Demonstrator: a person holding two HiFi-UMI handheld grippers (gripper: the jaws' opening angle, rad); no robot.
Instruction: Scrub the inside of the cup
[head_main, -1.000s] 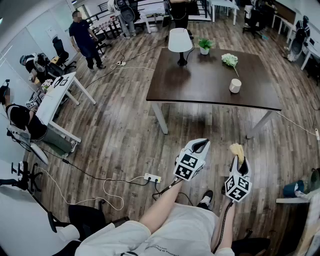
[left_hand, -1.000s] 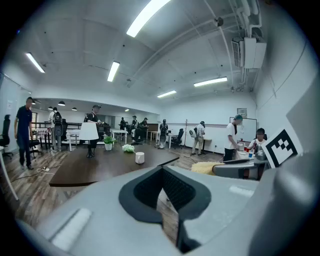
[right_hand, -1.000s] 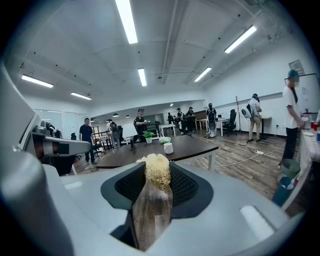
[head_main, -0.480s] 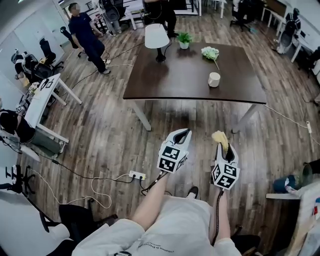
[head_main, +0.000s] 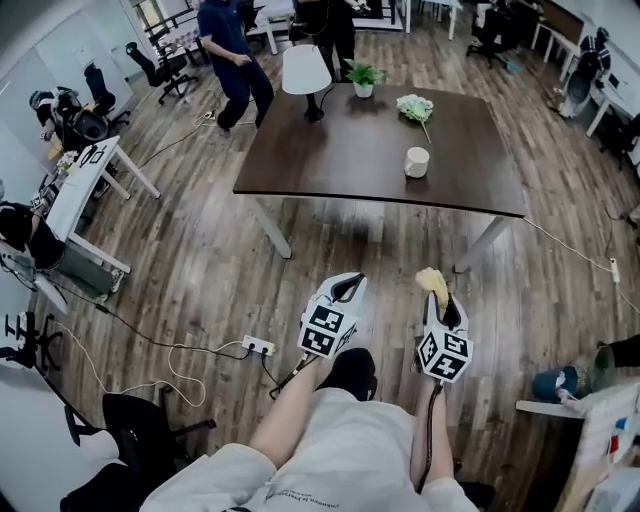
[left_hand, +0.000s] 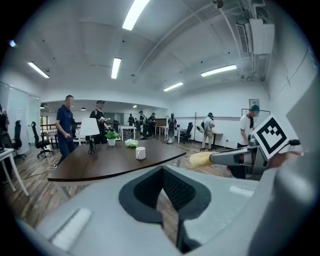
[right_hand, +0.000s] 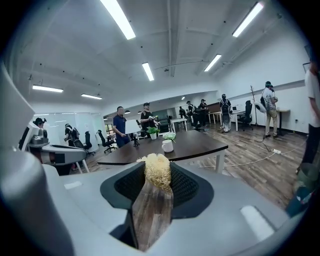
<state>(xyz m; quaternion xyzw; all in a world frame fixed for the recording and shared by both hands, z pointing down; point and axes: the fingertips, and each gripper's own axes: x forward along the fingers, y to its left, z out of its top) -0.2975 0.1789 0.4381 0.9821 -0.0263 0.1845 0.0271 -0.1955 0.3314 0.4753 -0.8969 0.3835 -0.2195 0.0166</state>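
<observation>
A white cup (head_main: 417, 161) stands on the dark wooden table (head_main: 330, 160), near its right side. Both grippers hang over the floor well short of the table, far from the cup. My right gripper (head_main: 437, 292) is shut on a yellow fibrous scrubber (head_main: 431, 280), which sticks out past the fingertips (right_hand: 157, 172). My left gripper (head_main: 350, 281) is beside it, shut with nothing between its jaws (left_hand: 161, 170). The cup (left_hand: 141, 153) shows small and distant in the left gripper view, and so does the cup (right_hand: 167, 146) in the right gripper view.
On the table stand a white lamp (head_main: 305, 72), a potted plant (head_main: 364, 76) and a bunch of white flowers (head_main: 415, 106). A person in dark blue (head_main: 232, 55) walks by the table's far left corner. A power strip (head_main: 257, 347) and cables lie on the floor at left.
The table and cup have come closer to both grippers as I walk forward. The person in blue has moved right, toward the table. Both grippers keep their hold.
</observation>
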